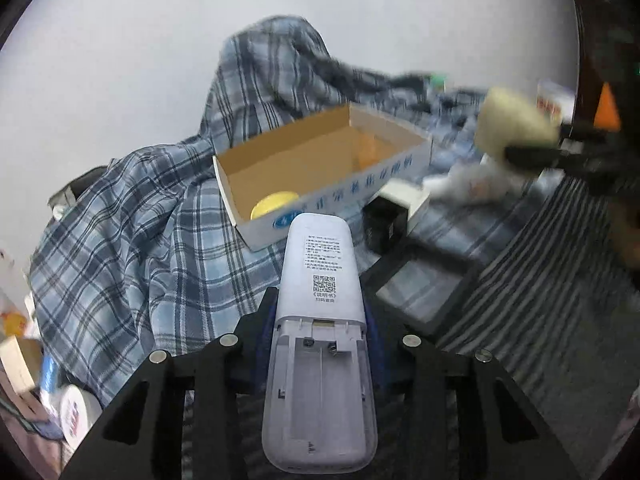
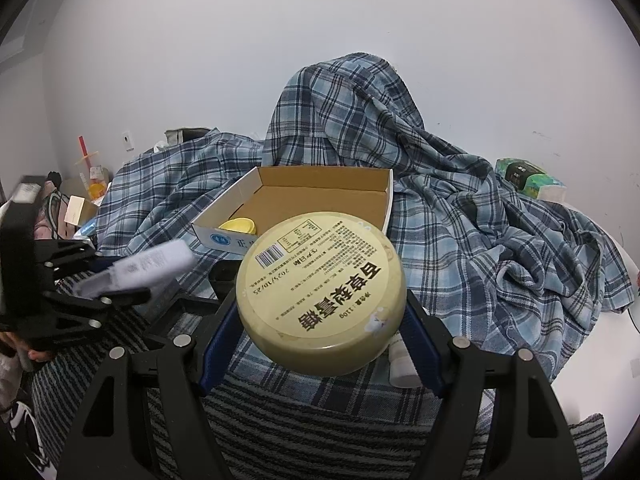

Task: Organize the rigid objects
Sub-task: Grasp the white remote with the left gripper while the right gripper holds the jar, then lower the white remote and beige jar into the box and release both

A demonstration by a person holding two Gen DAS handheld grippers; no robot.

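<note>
Nearest: left gripper (image 1: 320,312) clamped on white remote control (image 1: 320,320), back side up, battery cover off, empty bay showing. Right gripper (image 2: 320,316) pinching round cream tin (image 2: 322,292) by its sides, label facing camera, tilted. Under both: striped grey mat (image 2: 320,420). Bit farther: black frame (image 1: 420,288), small white bottle (image 2: 400,360). Farther: open cardboard box (image 2: 384,200) on blue plaid shirt (image 2: 460,220), yellow lid (image 2: 239,225) inside near-left corner. White wall (image 2: 320,20) behind.
</note>
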